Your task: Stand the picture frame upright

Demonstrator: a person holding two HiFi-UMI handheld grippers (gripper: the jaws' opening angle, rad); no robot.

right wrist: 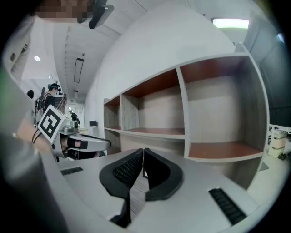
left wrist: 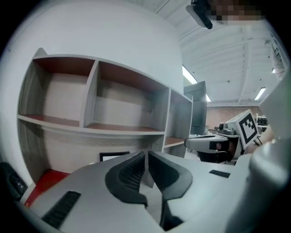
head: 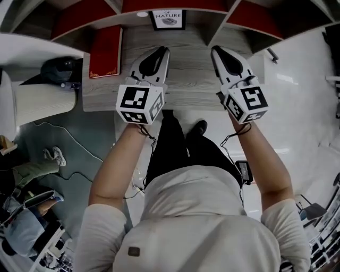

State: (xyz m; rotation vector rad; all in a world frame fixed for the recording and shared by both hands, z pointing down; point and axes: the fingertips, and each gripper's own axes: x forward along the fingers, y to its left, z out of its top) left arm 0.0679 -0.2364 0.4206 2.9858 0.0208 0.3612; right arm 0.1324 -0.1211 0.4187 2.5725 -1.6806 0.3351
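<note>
My left tongs [head: 163, 50] hang over the desk [head: 191, 85], pointing at the back wall and a little down. Seen along them in the left gripper view [left wrist: 146, 155], the jaws stand all but together, only a thin slit between the ribbed pads [left wrist: 132, 173], and nothing is in that slit. My right tongs [head: 217, 50] hang beside them at about the same height, apart from the left pair. In the right gripper view [right wrist: 142, 152] their jaws meet at the tips, and they too hold nothing.

The frame [head: 168, 19] stands at the back of the desk under the shelves [head: 143, 6], its face toward me, and the print on it reads "OF NATURE" (the smaller line I cannot make out). From the left gripper view it shows as a dark-edged rectangle [left wrist: 113, 156] against the back wall, just left of my jaws and mostly hidden behind them. Neither pair touches it; both are well short of it.

A red book [head: 105, 51] lies flat on the desk to the left, near the left tongs but clear of them. The shelf bays [left wrist: 118, 100] that I can see are bare wood with reddish boards.
</note>
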